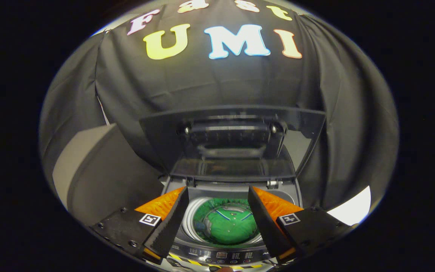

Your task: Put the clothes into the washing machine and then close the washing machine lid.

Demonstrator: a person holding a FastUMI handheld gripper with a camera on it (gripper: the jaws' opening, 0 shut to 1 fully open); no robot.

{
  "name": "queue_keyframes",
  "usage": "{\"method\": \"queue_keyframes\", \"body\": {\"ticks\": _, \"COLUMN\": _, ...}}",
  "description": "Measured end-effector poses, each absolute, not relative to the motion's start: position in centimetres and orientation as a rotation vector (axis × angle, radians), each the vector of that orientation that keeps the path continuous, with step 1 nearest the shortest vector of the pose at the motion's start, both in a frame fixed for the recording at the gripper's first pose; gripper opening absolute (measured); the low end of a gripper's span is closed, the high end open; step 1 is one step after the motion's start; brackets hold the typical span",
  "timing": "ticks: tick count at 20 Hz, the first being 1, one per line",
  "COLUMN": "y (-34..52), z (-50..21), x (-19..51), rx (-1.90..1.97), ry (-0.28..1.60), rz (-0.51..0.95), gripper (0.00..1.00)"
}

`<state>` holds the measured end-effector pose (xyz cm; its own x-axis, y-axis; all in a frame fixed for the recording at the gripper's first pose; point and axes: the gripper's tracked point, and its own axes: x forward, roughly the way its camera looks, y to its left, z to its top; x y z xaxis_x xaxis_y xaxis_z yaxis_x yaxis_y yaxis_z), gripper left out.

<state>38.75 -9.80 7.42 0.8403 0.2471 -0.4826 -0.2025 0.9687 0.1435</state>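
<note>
The gripper [217, 215] hangs over a washer [225, 226], looking down into it. Its two fingers [170, 223] are spread wide apart and hold nothing. Between the fingers you can see the round tub [196, 215] of the washer. The tub has a pale ring around its mouth. Down inside the tub lie green clothes [229, 224] in a soft heap. The heap has some white and blue lines on it, and a small blue bit shows at its left side. The fingers are above the tub and do not touch the clothes. The lid [232, 139] is open. It stands up at the back of the washer, beyond the fingers, and leans a little away. It is dark, and it looks folded in two parts, with a see-through part low down near the hinges. A small metal hinge [273, 184] sits at the right back corner of the washer top, just beyond the right finger. Close to the fingers, on the near side of the tub, is the button panel [221, 256], with little buttons in rows. A yellow and black striped strip [202, 263] runs along just below the panel. To the left of the washer is a big grey box [96, 170]. Black cloth [217, 83] hangs behind it all.
</note>
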Motion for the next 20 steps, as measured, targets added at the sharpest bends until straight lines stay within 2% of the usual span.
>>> {"method": "queue_keyframes", "body": {"ticks": 10, "y": -8.3, "z": 21.2, "x": 40.6, "rx": 0.147, "ry": 0.310, "rz": 0.295, "gripper": 0.97}}
{"method": "queue_keyframes", "body": {"ticks": 20, "y": -8.0, "z": 21.6, "x": 46.4, "rx": 0.131, "ry": 0.297, "rz": 0.247, "gripper": 0.97}}
